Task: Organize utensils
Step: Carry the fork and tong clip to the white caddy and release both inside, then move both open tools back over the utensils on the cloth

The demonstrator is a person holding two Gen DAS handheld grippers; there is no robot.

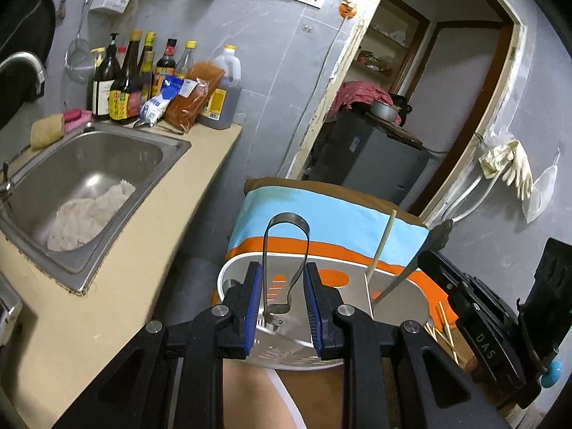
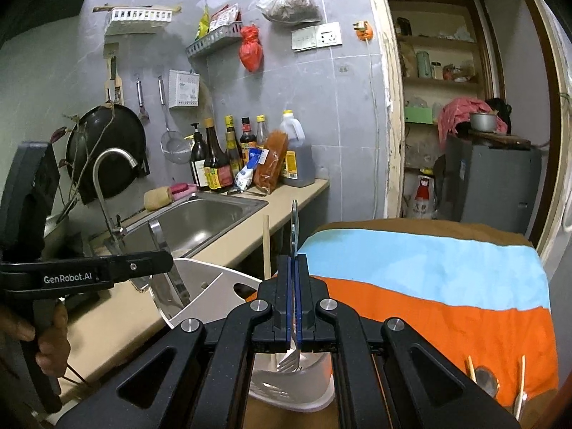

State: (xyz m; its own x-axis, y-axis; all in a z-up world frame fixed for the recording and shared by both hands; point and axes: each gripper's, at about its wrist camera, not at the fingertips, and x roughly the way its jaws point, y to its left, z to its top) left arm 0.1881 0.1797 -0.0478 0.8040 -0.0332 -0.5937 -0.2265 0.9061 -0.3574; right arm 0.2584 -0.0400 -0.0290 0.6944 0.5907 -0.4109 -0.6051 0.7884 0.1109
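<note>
The right gripper (image 2: 294, 307) has its blue pads clenched on a thin steel fork (image 2: 294, 236), tines down over the white plastic utensil holder (image 2: 228, 286) that sits on the striped cloth (image 2: 429, 286). The left gripper (image 1: 282, 304) grasps a pair of looped steel tongs (image 1: 286, 250) over the same holder; its pads press the arms without closing them fully.

To do this well, each tool should go down upright, clear of the divider and of the wooden chopstick (image 1: 379, 246) already standing inside, and be let go only once its tip is below the rim, I judge. More chopsticks (image 2: 522, 375) and a spoon lie farther out on the cloth.

Writing: "GenRobot.AI" on the left tool, "DAS" on the right. The sauce bottles (image 2: 214, 164) beyond the steel sink (image 2: 200, 221) have labels too small to read.
</note>
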